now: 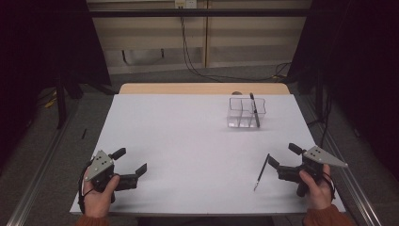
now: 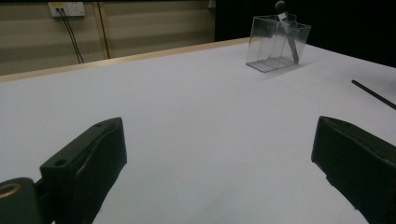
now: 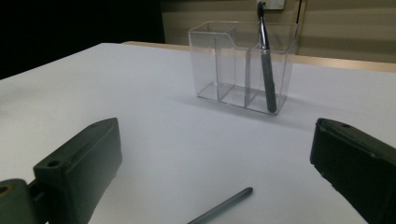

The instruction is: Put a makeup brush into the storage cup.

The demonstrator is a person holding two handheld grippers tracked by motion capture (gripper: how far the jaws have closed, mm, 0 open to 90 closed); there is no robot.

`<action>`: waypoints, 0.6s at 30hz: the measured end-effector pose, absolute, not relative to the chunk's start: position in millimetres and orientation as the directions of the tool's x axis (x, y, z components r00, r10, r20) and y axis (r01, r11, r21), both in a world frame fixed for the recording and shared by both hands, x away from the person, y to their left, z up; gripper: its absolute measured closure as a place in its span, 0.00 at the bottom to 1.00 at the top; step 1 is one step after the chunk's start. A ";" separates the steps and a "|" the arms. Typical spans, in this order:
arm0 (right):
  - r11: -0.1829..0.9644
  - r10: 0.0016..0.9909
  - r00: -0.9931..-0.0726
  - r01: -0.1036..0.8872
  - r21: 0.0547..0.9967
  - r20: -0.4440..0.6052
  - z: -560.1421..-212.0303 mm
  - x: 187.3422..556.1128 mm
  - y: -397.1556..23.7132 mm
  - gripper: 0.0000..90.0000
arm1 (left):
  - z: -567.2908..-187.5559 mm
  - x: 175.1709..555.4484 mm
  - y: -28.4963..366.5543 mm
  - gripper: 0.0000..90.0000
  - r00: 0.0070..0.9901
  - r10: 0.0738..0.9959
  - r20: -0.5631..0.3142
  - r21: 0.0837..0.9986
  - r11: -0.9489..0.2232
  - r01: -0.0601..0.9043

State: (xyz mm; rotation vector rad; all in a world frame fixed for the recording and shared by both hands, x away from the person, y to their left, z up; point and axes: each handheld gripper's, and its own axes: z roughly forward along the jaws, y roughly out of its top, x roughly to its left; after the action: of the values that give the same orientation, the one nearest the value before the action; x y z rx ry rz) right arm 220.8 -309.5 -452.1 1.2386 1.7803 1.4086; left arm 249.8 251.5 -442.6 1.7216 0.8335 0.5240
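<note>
A clear plastic organizer with several compartments stands at the far right of the white table. A black pen leans upright in its right compartment. A second dark pen lies flat near the front right. My right gripper is open just right of that pen's far end, jaws on the table around empty space. In the right gripper view the lying pen is low between the jaws and the organizer stands ahead. My left gripper is open and empty at the front left.
The table's wooden far edge lies just behind the organizer. Dark curtains hang on both sides, and cables run down the back wall. In the left gripper view the organizer stands far ahead on the right.
</note>
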 end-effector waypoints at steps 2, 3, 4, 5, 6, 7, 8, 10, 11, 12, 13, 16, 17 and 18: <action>0.032 0.895 -0.431 0.325 0.945 0.117 -452.7 219.9 -309.0 0.01 | -442.3 248.9 253.3 0.04 0.652 0.756 -0.065 0.951 -0.152 0.270; 0.031 0.895 -0.430 0.327 0.944 0.119 -453.2 219.4 -308.9 0.01 | -442.1 248.5 253.6 0.04 0.651 0.757 -0.064 0.951 -0.152 0.270; 0.031 0.896 -0.428 0.329 0.944 0.120 -453.3 219.2 -309.0 0.01 | -441.9 248.2 253.6 0.04 0.651 0.756 -0.065 0.952 -0.149 0.268; 0.034 0.895 -0.430 0.329 0.944 0.118 -453.5 219.2 -309.2 0.01 | -441.8 247.9 253.4 0.04 0.652 0.755 -0.066 0.952 -0.147 0.267; 0.033 0.894 -0.432 0.328 0.944 0.119 -453.6 219.4 -309.2 0.01 | -441.7 247.8 253.1 0.04 0.652 0.756 -0.065 0.952 -0.150 0.268; 0.031 0.894 -0.431 0.327 0.944 0.120 -453.5 219.5 -309.1 0.01 | -441.8 248.0 252.6 0.04 0.654 0.753 -0.065 0.952 -0.151 0.268; 0.030 0.894 -0.432 0.325 0.945 0.120 -453.3 219.8 -309.1 0.01 | -441.8 248.4 252.1 0.04 0.658 0.750 -0.062 0.952 -0.154 0.266; 0.030 0.893 -0.433 0.322 0.946 0.119 -453.1 220.4 -309.1 0.01 | -441.6 248.4 251.9 0.04 0.658 0.750 -0.063 0.952 -0.154 0.266; 0.031 0.894 -0.433 0.321 0.947 0.118 -453.0 220.5 -309.2 0.01 | -441.3 248.4 252.1 0.04 0.656 0.752 -0.062 0.952 -0.152 0.264; 0.029 0.893 -0.434 0.319 0.947 0.119 -452.6 220.3 -309.4 0.01 | -441.3 248.7 252.3 0.04 0.656 0.753 -0.062 0.952 -0.152 0.265; 0.032 0.892 -0.437 0.317 0.948 0.116 -452.4 220.3 -309.8 0.01 | -441.6 249.2 252.6 0.04 0.654 0.753 -0.065 0.952 -0.149 0.266; 0.031 0.890 -0.441 0.317 0.948 0.118 -451.2 222.2 -309.3 0.01 | -442.7 250.4 253.5 0.04 0.655 0.753 -0.063 0.951 -0.153 0.267; 0.030 0.889 -0.442 0.316 0.948 0.119 -450.7 223.3 -308.6 0.01 | -443.0 250.6 253.9 0.04 0.655 0.753 -0.063 0.951 -0.153 0.268; 0.036 0.888 -0.445 0.316 0.948 0.115 -450.1 224.5 -307.9 0.01 | -443.1 250.8 254.5 0.04 0.656 0.752 -0.063 0.951 -0.154 0.268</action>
State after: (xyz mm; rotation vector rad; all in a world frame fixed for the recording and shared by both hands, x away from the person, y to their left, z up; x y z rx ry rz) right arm 224.5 -307.9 -450.1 1.2170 1.7951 1.4202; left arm 250.8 254.5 -443.1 1.7218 0.8318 0.5235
